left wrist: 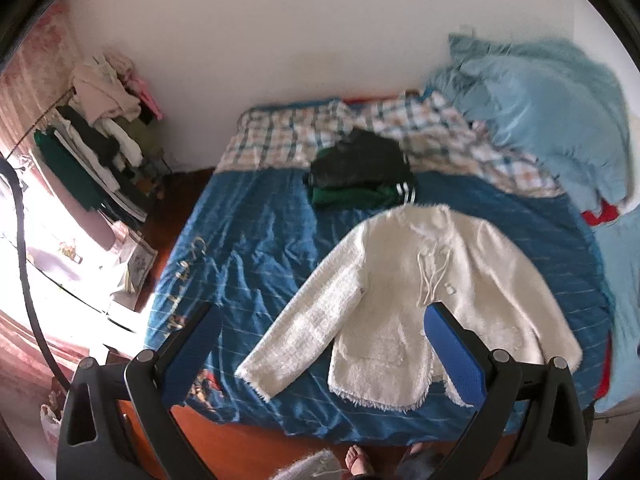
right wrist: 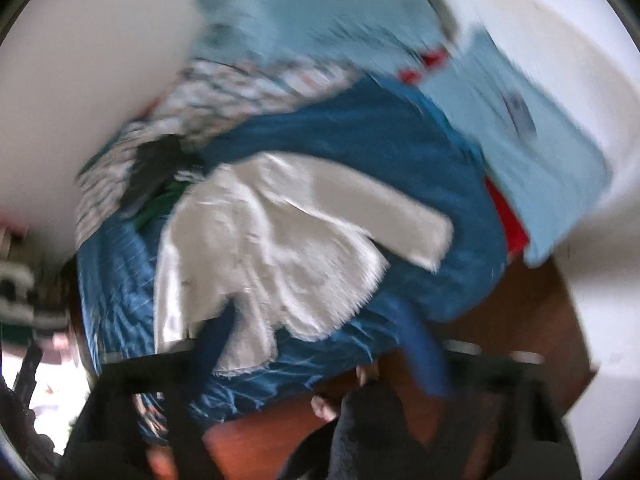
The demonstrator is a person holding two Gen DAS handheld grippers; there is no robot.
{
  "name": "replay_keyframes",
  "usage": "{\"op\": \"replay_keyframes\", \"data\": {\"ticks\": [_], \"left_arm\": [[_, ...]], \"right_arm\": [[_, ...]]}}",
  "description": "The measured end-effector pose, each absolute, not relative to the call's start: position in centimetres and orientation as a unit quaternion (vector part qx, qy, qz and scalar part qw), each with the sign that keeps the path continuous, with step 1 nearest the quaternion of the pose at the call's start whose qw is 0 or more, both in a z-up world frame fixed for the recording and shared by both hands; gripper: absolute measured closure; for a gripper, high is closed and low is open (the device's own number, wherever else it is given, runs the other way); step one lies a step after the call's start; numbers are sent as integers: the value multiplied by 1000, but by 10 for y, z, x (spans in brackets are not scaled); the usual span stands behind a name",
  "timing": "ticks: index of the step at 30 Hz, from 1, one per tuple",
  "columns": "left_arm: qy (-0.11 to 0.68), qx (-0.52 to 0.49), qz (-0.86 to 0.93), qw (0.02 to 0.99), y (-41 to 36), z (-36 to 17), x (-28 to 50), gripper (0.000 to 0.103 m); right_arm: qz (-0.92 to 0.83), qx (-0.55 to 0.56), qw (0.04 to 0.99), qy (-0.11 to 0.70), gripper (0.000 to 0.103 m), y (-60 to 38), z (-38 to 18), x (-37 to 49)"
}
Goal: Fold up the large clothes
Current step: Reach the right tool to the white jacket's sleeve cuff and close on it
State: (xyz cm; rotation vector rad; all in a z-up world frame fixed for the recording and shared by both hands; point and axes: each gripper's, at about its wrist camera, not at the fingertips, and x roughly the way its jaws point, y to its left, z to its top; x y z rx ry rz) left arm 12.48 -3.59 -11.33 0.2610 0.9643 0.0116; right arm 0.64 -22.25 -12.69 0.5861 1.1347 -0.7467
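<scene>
A white fuzzy jacket [left wrist: 408, 292] lies spread flat, front up, on the blue bedspread [left wrist: 248, 248], sleeves out to both sides. My left gripper [left wrist: 324, 344] is open and empty, held above the bed's near edge over the jacket's hem. In the right wrist view the jacket [right wrist: 280, 248] is blurred by motion. My right gripper [right wrist: 320, 344] is open and empty above the jacket's lower part.
A folded dark and green pile [left wrist: 360, 172] sits beyond the jacket. A checked blanket [left wrist: 400, 128] and light blue pillows [left wrist: 540, 112] lie at the head. A clothes rack [left wrist: 92, 140] stands at left. The wooden floor [left wrist: 256, 452] and a person's feet [left wrist: 360, 460] are below.
</scene>
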Motion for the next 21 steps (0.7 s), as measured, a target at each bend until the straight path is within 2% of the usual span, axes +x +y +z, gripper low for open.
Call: {"op": "replay_keyframes", "data": {"ticks": [5,7,9,15,21], "left_arm": [[501,142,33,853,-39,-196,175,0],[516,151,46,842,-49,-231,192,0],[531,155,59,831,-62,-267,209,0],[577,167,75,796,-96,-373,250,0],[599,184,88,774,-121,-448,274,0]], "right_arm": [[-388,397,669,495,59,-333,-232,-22],[-398,437,646,483,51,-368,-270,-31],[-413,465,618,481,33,-412,-319,-45],[-459,483,564,488,32,-514,-441,-72],[-449,501,542,503,32,-574,-535,-65]]}}
